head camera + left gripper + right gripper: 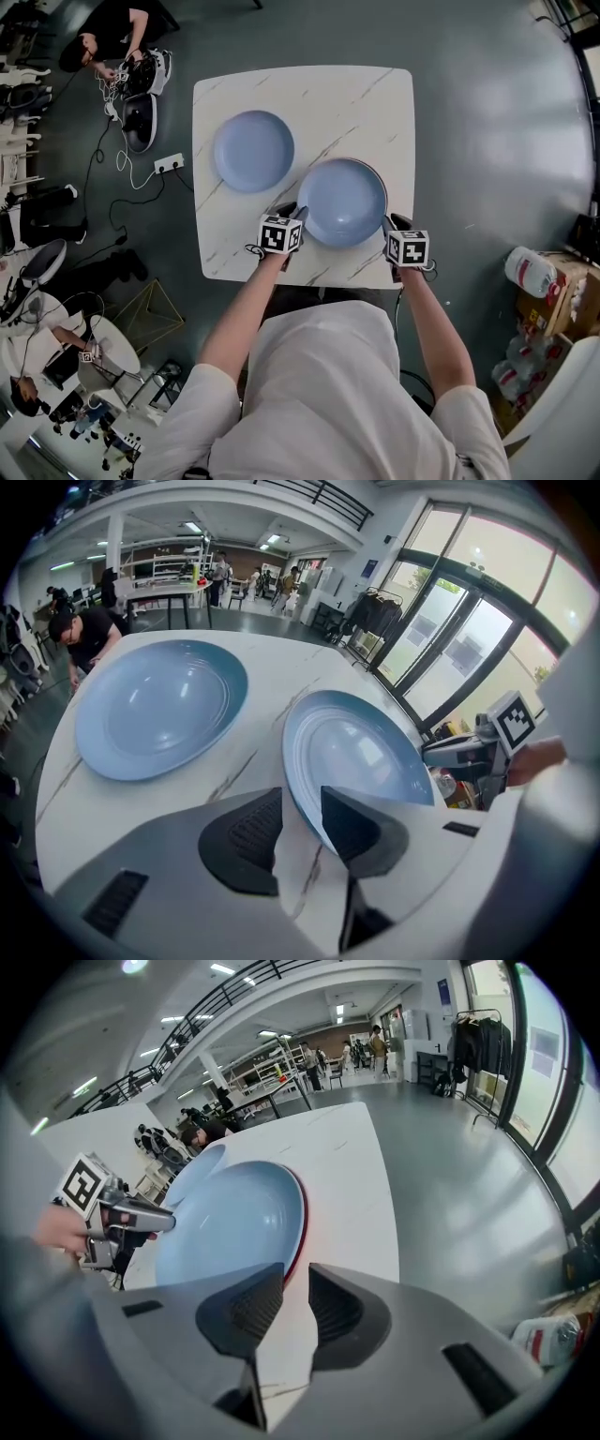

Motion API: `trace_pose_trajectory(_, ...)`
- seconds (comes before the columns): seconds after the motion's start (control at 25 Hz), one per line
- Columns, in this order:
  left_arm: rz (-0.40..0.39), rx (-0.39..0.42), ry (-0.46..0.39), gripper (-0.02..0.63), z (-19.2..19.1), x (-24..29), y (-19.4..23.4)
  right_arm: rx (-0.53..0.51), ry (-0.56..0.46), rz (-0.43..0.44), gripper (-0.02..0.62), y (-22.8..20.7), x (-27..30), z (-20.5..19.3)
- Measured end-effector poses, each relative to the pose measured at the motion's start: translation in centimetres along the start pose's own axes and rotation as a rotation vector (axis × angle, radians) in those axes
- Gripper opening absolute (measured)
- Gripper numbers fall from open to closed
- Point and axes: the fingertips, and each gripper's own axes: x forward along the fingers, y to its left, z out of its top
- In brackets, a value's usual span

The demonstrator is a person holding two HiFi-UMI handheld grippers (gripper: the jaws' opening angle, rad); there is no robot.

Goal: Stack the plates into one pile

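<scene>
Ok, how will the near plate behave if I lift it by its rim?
The near plate looks rigid and glossy, probably glazed ceramic, so perhaps slippery at the rim. Wide and shallow, it would probably tilt under a one-sided grip; the left gripper and right gripper sit at opposite edges. Likely breakable on the hard table if dropped.

**Three cameras, one shared plate**

Your head camera looks steeply down on the table [234,103] from well above. The camera on your left gripper [302,792] sits close to the near plate [366,752], at its 8 o'clock edge, facing 2 o'clock. The camera on your right gripper [296,1267] sits close at 4 o'clock, facing 10 o'clock. All three views share that plate, and each gripper view also catches the opposite gripper.
</scene>
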Motion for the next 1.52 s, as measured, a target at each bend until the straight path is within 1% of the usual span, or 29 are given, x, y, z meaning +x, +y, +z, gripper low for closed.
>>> trace_pose_trajectory(0.08,0.010,-0.004,-0.008,0.138,0.0,-0.4,0.2,0.004,-0.008,0.000,0.095,-0.1,0.0,0.0)
trace_pose_trajectory(0.36,0.040,-0.036,-0.037,0.138,-0.6,-1.8,1.3,0.005,-0.051,0.019,0.095,-0.1,-0.5,0.2)
trace_pose_trajectory(0.48,0.040,-0.029,-0.045,0.138,-0.7,-2.4,1.2,-0.003,-0.074,0.038,0.095,0.2,-1.1,0.6)
trace_pose_trajectory(0.6,0.052,-0.021,-0.049,0.137,-1.0,-2.8,1.5,-0.019,-0.076,0.068,0.091,0.6,-1.2,0.6)
trace_pose_trajectory(0.72,0.073,-0.038,-0.065,0.121,-1.5,-3.9,2.0,-0.030,-0.078,0.088,0.077,1.2,-1.4,0.4)
trace_pose_trajectory(0.8,0.083,-0.053,-0.084,0.099,-1.9,-4.9,2.3,-0.035,-0.082,0.103,0.066,1.7,-1.6,0.3)
trace_pose_trajectory(1.04,0.107,-0.075,-0.144,0.065,-2.9,-7.8,2.5,-0.055,-0.125,0.148,0.048,3.1,-2.8,0.4)
trace_pose_trajectory(1.24,0.120,-0.115,-0.165,0.045,-4.3,-9.5,3.1,-0.090,-0.115,0.184,0.041,4.6,-3.2,-0.3)
trace_pose_trajectory(1.32,0.110,-0.136,-0.176,0.037,-4.8,-10.2,3.4,-0.110,-0.106,0.198,0.040,5.6,-3.3,-0.5)
trace_pose_trajectory(1.4,0.076,-0.149,-0.187,0.028,-5.2,-10.7,3.7,-0.124,-0.107,0.205,0.038,6.7,-3.5,-0.5)
trace_pose_trajectory(1.52,0.043,-0.168,-0.205,0.020,-5.8,-11.3,4.8,-0.128,-0.115,0.196,0.038,8.0,-3.6,-0.5)
